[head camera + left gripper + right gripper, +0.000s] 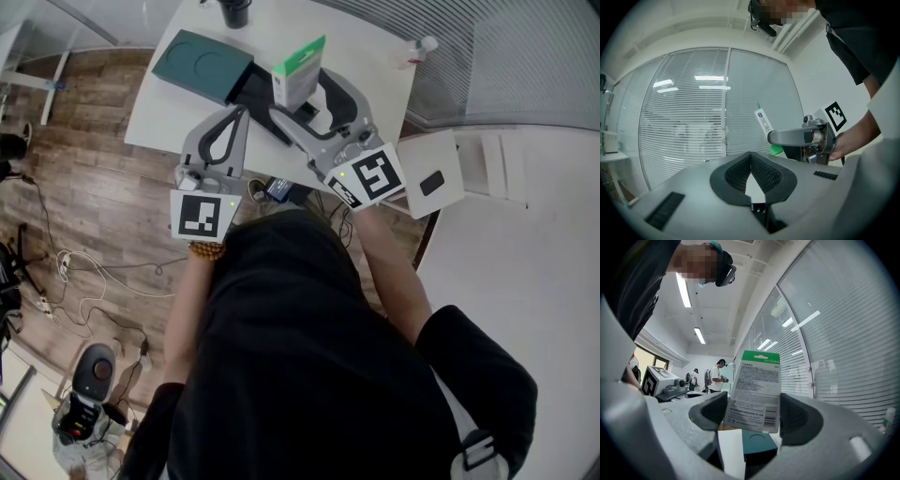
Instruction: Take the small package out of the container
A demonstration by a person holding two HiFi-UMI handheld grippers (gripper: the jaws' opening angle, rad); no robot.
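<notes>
Green-and-white card, the package (pixel 298 70) stands upright just above the container (pixel 202 64), clamped low on its sides between the right gripper's (pixel 300 101) pads. The low hold likely keeps it from swinging. It looks clear of the open tray, so I judge it out. The left gripper (pixel 238 114) sits just beside the container, jaws pressed together on nothing, perhaps placed to steady it.

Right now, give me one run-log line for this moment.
right gripper: jaws shut on small package | small package: held above container | left gripper: jaws shut, empty | container: on table
</notes>
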